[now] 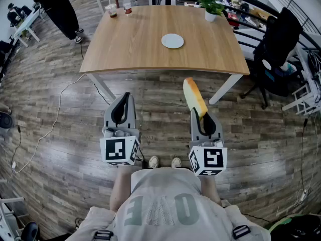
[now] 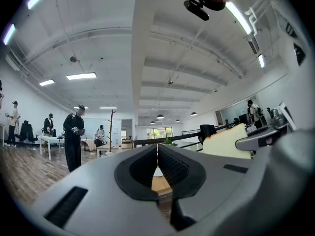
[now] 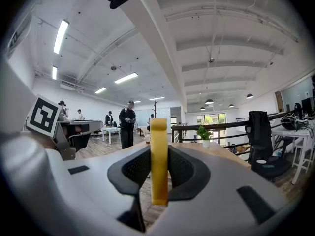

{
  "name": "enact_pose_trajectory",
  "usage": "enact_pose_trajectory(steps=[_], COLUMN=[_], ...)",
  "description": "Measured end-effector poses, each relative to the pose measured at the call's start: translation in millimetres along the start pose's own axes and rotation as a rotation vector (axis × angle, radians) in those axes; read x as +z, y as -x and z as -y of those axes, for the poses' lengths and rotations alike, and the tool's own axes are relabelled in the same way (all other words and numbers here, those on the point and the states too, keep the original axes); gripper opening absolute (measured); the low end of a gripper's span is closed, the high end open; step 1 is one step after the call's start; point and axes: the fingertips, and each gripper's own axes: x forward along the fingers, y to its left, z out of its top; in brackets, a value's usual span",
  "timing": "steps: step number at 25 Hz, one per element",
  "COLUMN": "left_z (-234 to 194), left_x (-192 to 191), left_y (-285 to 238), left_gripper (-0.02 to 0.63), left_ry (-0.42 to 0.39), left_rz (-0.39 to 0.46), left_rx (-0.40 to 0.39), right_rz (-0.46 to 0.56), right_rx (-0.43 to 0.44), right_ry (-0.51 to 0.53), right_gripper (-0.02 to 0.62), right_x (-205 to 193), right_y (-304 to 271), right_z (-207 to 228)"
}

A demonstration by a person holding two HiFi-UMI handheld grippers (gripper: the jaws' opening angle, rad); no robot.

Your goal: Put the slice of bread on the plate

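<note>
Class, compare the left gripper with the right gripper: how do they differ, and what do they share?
The left gripper holds nothing; the right gripper grips the bread, on edge. The left gripper's fingers meet; the right gripper's are held apart by the bread. Both point toward the table.

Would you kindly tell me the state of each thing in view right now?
slice of bread: held on edge, in the air
right gripper: shut on the slice of bread
left gripper: shut, empty
plate: empty, on the table
bottle: upright on the table
</note>
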Motion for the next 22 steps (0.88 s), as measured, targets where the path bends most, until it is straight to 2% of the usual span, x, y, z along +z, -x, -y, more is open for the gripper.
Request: enact_pose_trajectory(steps=[15,22], left_z=[2.5,24.9], left_x=[-3.5,-8.5], left_y=[1.1,-17.9], left_gripper=[0.009,0.009], left_ry=[-0.017,-0.013], left_rz=[-0.026,-0.027], left_rx=[0.035,0.034], right_rz=[-0.008,-0.011], right_rx=[0.041,0.028], right_ry=[-0.038,-0.023], right_gripper=[0.092,0.092], right_x=[-13.1,-17.4], right_y=[4.9,9.2], right_z=[7.6,37.8])
